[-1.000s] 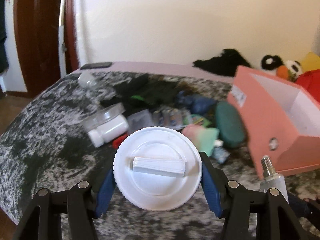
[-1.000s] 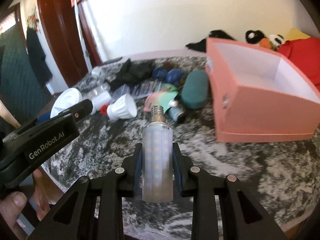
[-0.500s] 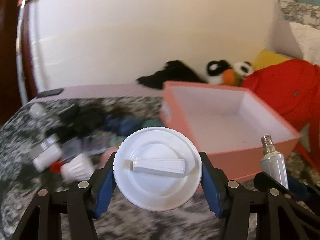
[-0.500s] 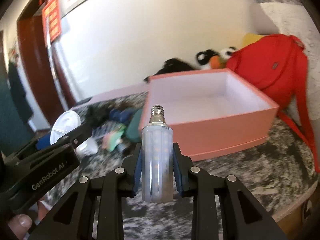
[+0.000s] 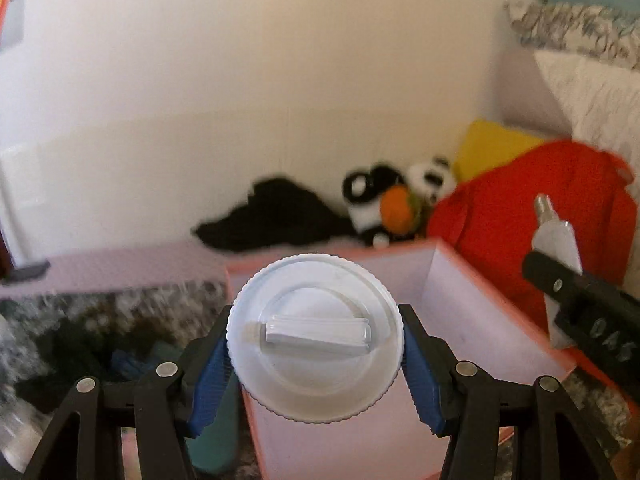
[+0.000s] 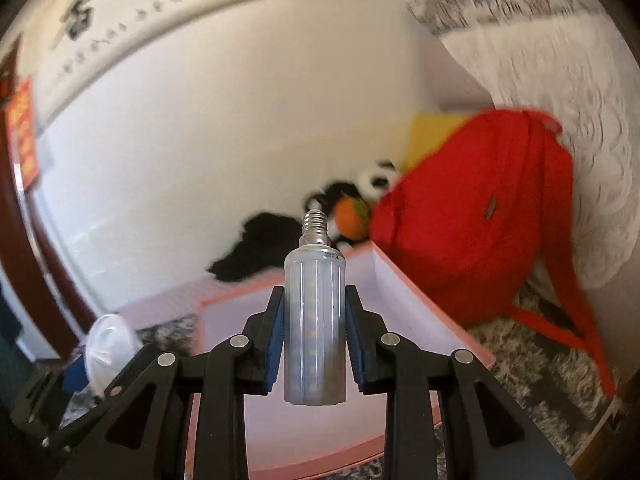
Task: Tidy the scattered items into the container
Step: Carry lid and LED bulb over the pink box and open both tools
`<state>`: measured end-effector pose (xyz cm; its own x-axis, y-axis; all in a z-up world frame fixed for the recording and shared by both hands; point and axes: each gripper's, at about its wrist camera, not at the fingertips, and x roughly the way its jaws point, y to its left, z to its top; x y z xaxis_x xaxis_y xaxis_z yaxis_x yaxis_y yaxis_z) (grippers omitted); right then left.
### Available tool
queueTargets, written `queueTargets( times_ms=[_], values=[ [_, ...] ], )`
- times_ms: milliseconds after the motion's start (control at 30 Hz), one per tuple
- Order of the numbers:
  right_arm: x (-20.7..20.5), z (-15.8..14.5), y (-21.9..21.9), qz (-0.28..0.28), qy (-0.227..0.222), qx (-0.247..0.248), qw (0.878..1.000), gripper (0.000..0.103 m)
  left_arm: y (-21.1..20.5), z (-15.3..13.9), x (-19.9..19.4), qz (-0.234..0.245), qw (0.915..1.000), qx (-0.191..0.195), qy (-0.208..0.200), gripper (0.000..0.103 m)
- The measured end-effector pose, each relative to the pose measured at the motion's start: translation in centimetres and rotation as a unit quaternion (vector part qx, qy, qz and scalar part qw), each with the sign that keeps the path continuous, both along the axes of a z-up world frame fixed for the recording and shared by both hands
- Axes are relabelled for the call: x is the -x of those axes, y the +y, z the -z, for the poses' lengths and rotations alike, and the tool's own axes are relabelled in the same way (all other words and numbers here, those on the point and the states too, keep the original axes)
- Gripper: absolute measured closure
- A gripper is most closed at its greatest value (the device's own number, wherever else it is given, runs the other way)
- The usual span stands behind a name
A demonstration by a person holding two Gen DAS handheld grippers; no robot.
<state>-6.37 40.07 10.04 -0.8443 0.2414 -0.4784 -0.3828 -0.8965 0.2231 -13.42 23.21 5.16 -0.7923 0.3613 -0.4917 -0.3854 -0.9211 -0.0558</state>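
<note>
My left gripper (image 5: 315, 340) is shut on a round white ribbed lid (image 5: 316, 320) with a raised bar handle, held above the near left part of the open pink box (image 5: 472, 292). My right gripper (image 6: 314, 320) is shut on a frosted corn-style LED bulb (image 6: 314, 320), screw base pointing up, over the same pink box (image 6: 404, 300). The bulb (image 5: 556, 240) and right gripper show at the right of the left wrist view. The lid (image 6: 106, 344) shows at the lower left of the right wrist view. The box interior looks white and bare.
A teal case (image 5: 212, 440) and dark scattered items (image 5: 100, 344) lie on the mottled cloth left of the box. A red backpack (image 6: 480, 220), panda plush (image 5: 376, 200), yellow cushion (image 5: 492, 148) and black cloth (image 5: 276, 216) sit behind the box by the wall.
Both grippers have swung right and forward with their loads, from over the scattered pile to above the pink box. The box now fills the lower middle of both views.
</note>
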Motion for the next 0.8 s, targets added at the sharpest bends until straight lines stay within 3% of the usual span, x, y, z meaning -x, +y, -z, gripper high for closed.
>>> queueTargets(
  times_ms=[100,167,367,400,467,500,533,800],
  values=[
    [3.0,4.4,1.1,0.002,-0.063,0.014,0.998,0.073,1.4,3.0,2.2,0.009,0.9988,0.006,-0.049,0.038],
    [4.9,6.4,2.0,-0.007,-0.092,0.04,0.995,0.073,2.2,4.4,3.0,0.008,0.9981,0.02,-0.058,0.038],
    [7.7,7.8,1.8,-0.016,-0.112,0.02,0.993,0.073,3.4,6.8,4.8,0.016,0.9947,0.03,-0.097,0.037],
    [7.9,8.1,1.8,-0.013,-0.116,0.019,0.993,0.071,3.4,7.0,4.8,0.016,0.9943,0.028,-0.101,0.031],
    [7.8,8.4,2.4,-0.005,-0.118,0.02,0.993,0.049,3.3,6.7,4.6,0.008,0.9951,0.021,-0.096,0.014],
    [7.5,8.6,2.8,0.0,-0.116,0.022,0.993,0.029,3.1,6.5,4.4,0.004,0.9957,0.018,-0.091,0.009],
    [7.3,8.7,3.3,0.004,-0.114,0.023,0.993,0.022,3.0,6.2,4.3,0.0,0.9963,0.016,-0.084,0.008],
    [5.8,7.3,3.3,0.023,-0.081,0.024,0.996,0.021,-0.3,3.3,2.7,-0.023,0.9983,0.008,-0.052,0.007]
  ],
)
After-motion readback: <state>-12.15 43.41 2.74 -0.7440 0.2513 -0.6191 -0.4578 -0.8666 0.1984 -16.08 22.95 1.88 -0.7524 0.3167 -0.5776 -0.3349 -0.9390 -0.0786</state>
